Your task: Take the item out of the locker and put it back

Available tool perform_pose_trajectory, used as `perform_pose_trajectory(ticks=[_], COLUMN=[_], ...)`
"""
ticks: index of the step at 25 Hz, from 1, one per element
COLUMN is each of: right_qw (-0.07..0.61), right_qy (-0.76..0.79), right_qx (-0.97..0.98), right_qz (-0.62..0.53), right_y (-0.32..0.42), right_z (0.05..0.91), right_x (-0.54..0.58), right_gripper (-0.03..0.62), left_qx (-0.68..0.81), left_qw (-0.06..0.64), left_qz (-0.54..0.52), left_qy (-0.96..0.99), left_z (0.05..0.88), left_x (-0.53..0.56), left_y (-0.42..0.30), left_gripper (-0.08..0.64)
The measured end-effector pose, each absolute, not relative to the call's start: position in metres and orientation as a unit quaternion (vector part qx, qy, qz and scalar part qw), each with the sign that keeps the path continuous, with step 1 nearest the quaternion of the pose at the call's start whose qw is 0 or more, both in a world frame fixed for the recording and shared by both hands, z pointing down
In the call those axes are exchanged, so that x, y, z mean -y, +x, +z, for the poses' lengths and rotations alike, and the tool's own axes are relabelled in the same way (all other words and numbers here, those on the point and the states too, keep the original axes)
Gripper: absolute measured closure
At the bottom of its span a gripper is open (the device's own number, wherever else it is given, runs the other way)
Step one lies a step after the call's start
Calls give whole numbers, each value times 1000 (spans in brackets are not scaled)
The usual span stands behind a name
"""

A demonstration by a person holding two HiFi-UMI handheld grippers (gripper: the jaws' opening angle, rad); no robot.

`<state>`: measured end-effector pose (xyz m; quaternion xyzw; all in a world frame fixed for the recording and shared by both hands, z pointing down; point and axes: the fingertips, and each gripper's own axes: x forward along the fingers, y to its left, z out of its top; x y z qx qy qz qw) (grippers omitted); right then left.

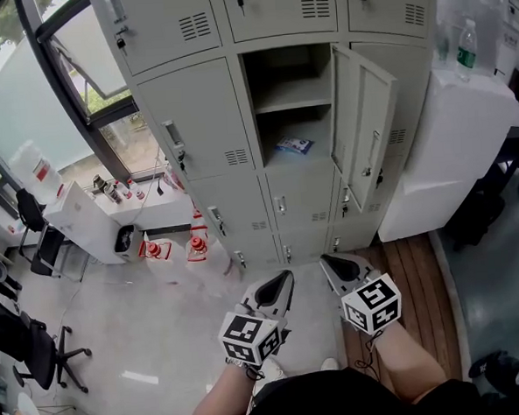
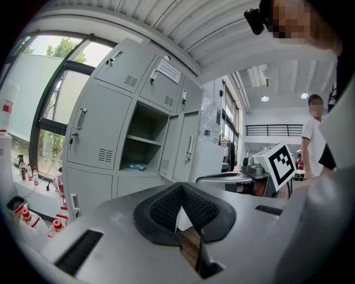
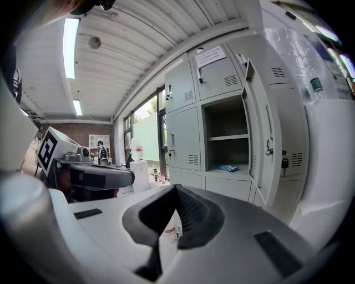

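Down low and close: left gripper (image 1: 284,280) and right gripper (image 1: 330,265) side by side, tongs of both pressed together, pinching nothing. Past them on the floor, left: white jugs (image 1: 174,249) with red caps. Straight ahead: grey locker (image 1: 197,118), one door (image 1: 364,126) swung open to the right. Inside, on the lower shelf: small blue packet (image 1: 295,145). Far right: bottle (image 1: 465,47) on a white cabinet (image 1: 466,137).

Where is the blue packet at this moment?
In the head view, the blue packet lies on the lower shelf of the open locker, left of its door.
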<state>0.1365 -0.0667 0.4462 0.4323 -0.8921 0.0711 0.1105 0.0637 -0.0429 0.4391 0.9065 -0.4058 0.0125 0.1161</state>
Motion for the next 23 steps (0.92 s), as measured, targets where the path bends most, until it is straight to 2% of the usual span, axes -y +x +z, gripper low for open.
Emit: perform_pose_trajectory(ticks=[23], right_qw=[119], right_qy=[431], right_qx=[892], right_qz=[67], right_y=[124], right_z=[451], right_x=[84], right_gripper=[540], left_qx=[397], left_qw=[118], left_qz=[17], left_qy=[910], left_z=[443], left_x=[64], left_y=[58], left_gripper=[545])
